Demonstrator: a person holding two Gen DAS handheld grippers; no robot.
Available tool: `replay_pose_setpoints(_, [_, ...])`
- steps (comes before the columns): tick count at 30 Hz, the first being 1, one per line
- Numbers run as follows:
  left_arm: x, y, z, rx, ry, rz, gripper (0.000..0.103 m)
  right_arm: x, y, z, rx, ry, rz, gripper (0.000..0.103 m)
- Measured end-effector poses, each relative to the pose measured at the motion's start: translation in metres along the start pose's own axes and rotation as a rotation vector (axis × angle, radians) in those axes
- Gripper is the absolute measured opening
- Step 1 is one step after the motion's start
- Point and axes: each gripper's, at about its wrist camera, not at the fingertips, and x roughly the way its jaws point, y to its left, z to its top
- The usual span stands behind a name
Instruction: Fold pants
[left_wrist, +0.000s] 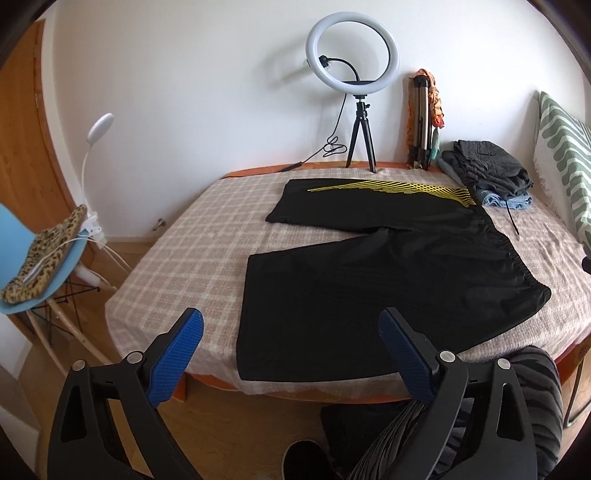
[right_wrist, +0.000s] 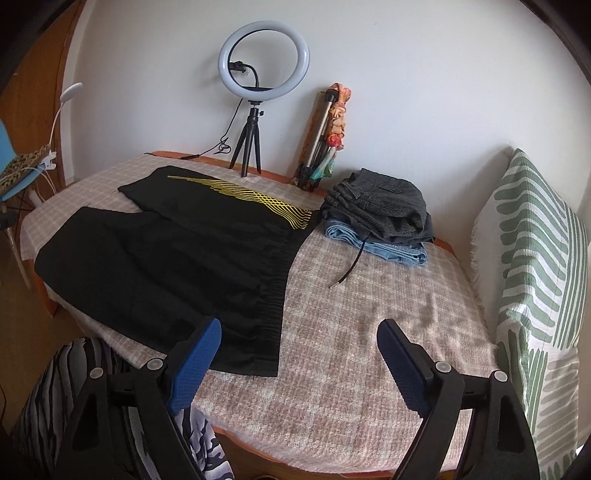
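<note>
- The jaws of the left gripper (left_wrist: 291, 328) are spread wide, nothing between them, above the near leg hem of the black pants (left_wrist: 384, 273).
- The right gripper (right_wrist: 299, 339) is likewise held wide and empty, near the waistband.
- The pants are laid flat on the checked surface (right_wrist: 369, 332), beside a stack of folded clothes (right_wrist: 384, 218).

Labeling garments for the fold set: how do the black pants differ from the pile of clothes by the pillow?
1. The black pants lie spread flat, legs apart; the pile of clothes is already folded and stacked.
2. The pants are one black garment with a yellow line print; the pile has grey pieces on top of light blue denim.
3. The pants cover far more of the bed.

Shared: both rest on the checked blanket, untouched by either tongs.
</note>
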Motion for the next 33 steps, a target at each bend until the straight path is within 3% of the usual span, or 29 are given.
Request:
replay_pose_setpoints(3, [0.014, 0.003, -0.015, 0.050, 0.046, -0.012, 0.080, 0.014, 0.013, -0.007, -0.134, 0.023, 0.068, 0.081])
replay_pose_setpoints(7, [0.032, 0.009, -0.030, 0.069, 0.116, -0.061, 0.069, 0.037, 0.024, -0.014, -0.220, 0.097, 0.163, 0.075])
replay_pose_setpoints(12, [0.045, 0.010, -0.042, 0.089, 0.152, -0.084, 0.067, 0.059, 0.047, -0.023, -0.391, 0.160, 0.216, 0.068])
replay_pose_setpoints(18, [0.057, 0.020, -0.053, 0.073, 0.191, -0.149, 0.067, 0.086, 0.060, -0.023, -0.499, 0.217, 0.243, 0.063])
replay_pose_setpoints(33, [0.111, 0.087, -0.073, -0.376, 0.330, -0.281, 0.067, 0.111, 0.075, -0.019, -0.562, 0.239, 0.254, 0.059])
